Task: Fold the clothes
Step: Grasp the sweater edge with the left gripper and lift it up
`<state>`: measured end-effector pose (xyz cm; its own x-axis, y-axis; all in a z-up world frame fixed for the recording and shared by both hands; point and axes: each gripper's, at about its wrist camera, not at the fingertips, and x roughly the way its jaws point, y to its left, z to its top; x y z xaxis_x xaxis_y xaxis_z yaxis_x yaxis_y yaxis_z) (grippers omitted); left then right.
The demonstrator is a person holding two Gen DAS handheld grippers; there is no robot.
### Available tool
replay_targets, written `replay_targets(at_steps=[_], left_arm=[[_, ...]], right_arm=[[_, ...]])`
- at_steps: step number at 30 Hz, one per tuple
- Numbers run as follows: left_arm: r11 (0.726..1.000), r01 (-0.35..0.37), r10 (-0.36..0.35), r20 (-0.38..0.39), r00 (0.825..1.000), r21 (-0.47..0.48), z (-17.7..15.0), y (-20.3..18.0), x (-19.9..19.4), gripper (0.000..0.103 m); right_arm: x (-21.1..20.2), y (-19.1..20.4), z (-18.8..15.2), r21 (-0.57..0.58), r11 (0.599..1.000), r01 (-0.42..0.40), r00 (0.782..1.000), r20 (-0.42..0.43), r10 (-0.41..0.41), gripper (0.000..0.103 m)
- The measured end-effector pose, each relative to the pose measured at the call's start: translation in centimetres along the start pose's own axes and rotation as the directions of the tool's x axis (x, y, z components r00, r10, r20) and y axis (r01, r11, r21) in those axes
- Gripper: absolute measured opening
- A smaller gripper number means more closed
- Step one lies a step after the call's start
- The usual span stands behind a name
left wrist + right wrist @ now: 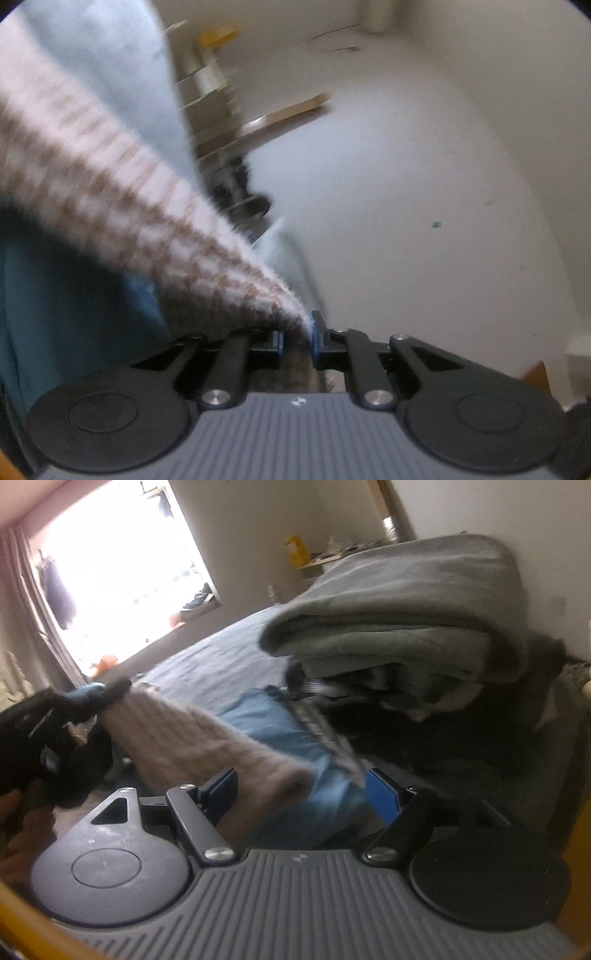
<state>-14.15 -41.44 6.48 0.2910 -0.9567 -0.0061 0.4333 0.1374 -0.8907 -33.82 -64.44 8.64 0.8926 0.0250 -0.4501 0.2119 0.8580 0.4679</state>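
A fuzzy knit garment (122,192) with brown and white stripes stretches up and to the left from my left gripper (297,336), which is shut on its tip. In the right wrist view the same garment (192,734) looks pinkish beige and hangs between the left gripper (98,692) at the left and my right gripper (301,794). Its loose end lies between the right gripper's blue pads (382,799), which stand wide apart and do not clamp it. Both views are blurred by motion.
A blue garment (284,734) lies on the bed's grey-blue sheet (221,657). A pile of folded grey and dark clothes (406,602) stands at the right against the wall. A bright window (122,565) is behind, a yellow box (297,550) on a far shelf.
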Motion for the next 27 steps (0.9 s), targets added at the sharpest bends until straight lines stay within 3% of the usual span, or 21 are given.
replay_targets(at_steps=[3,6,11,13,15,18,19,20,21,22,24,27], left_arm=[[0.999,0.04,-0.04,0.015,0.999,-0.033,0.5,-0.2,-0.6,0.012],[0.995,0.067,-0.066,0.022,0.998,-0.071,0.6,-0.1,-1.0,0.013],[0.983,0.124,-0.12,0.035,0.992,-0.132,0.7,0.8,-1.4,0.015],[0.978,0.148,-0.143,0.046,0.989,-0.147,0.9,1.2,-1.8,0.016],[0.978,0.159,-0.153,0.053,0.987,-0.135,0.9,1.1,-2.3,0.017],[0.979,0.165,-0.159,0.061,0.985,-0.12,0.7,1.0,-2.6,0.021],[0.98,0.158,-0.153,0.055,0.987,-0.117,0.5,1.0,-2.5,0.021],[0.982,0.152,-0.147,0.048,0.988,-0.113,0.3,1.0,-2.5,0.022],[0.982,0.147,-0.143,0.045,0.989,-0.116,0.0,1.0,-2.6,0.022],[0.982,0.144,-0.139,0.045,0.989,-0.121,-0.2,1.0,-2.7,0.022],[0.983,0.14,-0.136,0.044,0.99,-0.119,-0.6,1.0,-2.7,0.022],[0.984,0.134,-0.132,0.024,0.991,-0.119,-0.7,0.7,-1.6,0.022]], right_arm=[[0.7,-0.7,0.0,0.145,0.979,-0.141,0.989,-0.02,0.145,0.078],[1.4,-1.4,0.0,0.289,0.918,-0.272,0.957,-0.018,0.289,0.078],[2.9,-3.3,-2.1,0.55,0.715,-0.432,0.876,0.069,0.477,0.083],[3.8,-3.6,-2.9,0.612,0.642,-0.463,0.854,0.113,0.508,0.084],[5.0,-3.6,-3.5,0.655,0.561,-0.507,0.818,0.162,0.551,0.084],[6.6,-2.2,-4.0,0.681,0.472,-0.559,0.773,0.223,0.594,0.081],[6.8,-1.6,-3.9,0.684,0.464,-0.563,0.772,0.235,0.591,0.078],[6.8,-1.1,-3.7,0.679,0.482,-0.554,0.786,0.235,0.572,0.064],[6.8,-0.7,-3.3,0.669,0.513,-0.538,0.806,0.23,0.545,0.051],[6.6,-0.3,-2.6,0.648,0.55,-0.526,0.825,0.231,0.516,0.046],[6.0,0.0,-0.7,0.59,0.615,-0.523,0.842,0.244,0.481,0.028],[4.5,0.7,4.3,0.457,0.755,-0.47,0.883,0.262,0.39,0.022]])
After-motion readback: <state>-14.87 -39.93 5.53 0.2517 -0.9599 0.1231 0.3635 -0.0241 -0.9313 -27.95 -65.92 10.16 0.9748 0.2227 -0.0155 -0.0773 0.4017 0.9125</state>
